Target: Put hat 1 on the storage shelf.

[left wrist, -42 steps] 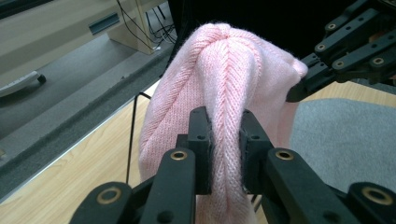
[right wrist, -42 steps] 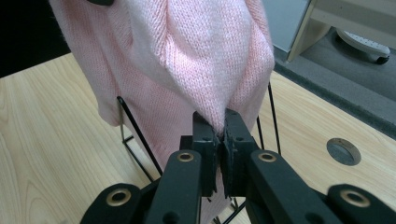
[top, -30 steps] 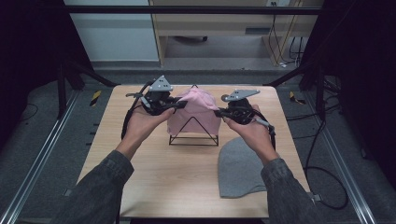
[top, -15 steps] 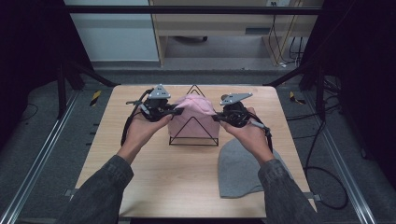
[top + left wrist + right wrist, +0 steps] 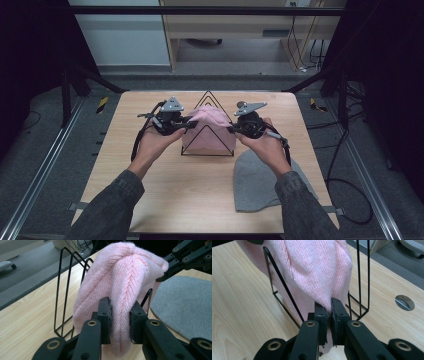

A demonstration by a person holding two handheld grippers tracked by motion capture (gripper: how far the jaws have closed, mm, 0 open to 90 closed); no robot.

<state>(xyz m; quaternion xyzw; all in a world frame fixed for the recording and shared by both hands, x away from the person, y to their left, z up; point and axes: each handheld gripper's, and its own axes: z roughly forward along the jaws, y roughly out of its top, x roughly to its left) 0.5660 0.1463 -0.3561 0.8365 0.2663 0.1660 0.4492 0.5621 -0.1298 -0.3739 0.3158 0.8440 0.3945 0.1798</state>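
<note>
A pink knit hat [image 5: 210,131] hangs over a black wire rack [image 5: 207,96] of triangular frames at the middle of the table. My left gripper [image 5: 192,125] holds the hat's left side; its jaws have just been opening, with a thick fold of the hat [image 5: 120,277] still filling the gap and touching both pads of that gripper [image 5: 120,312]. My right gripper [image 5: 231,128] is at the hat's right side. In the right gripper view, that gripper [image 5: 329,307] pinches a thin edge of the pink knit [image 5: 312,270] beside the rack's wires [image 5: 358,277].
A grey knit hat [image 5: 260,180] lies flat on the wooden table [image 5: 150,190] at the front right, under my right forearm. A round cable hole [image 5: 404,302] sits in the tabletop beyond the rack. Cables trail from both grippers.
Both hands have brought the pink hat lower onto the wire rack; the left hand sank the most. The hat now sits down between the wire triangles.
</note>
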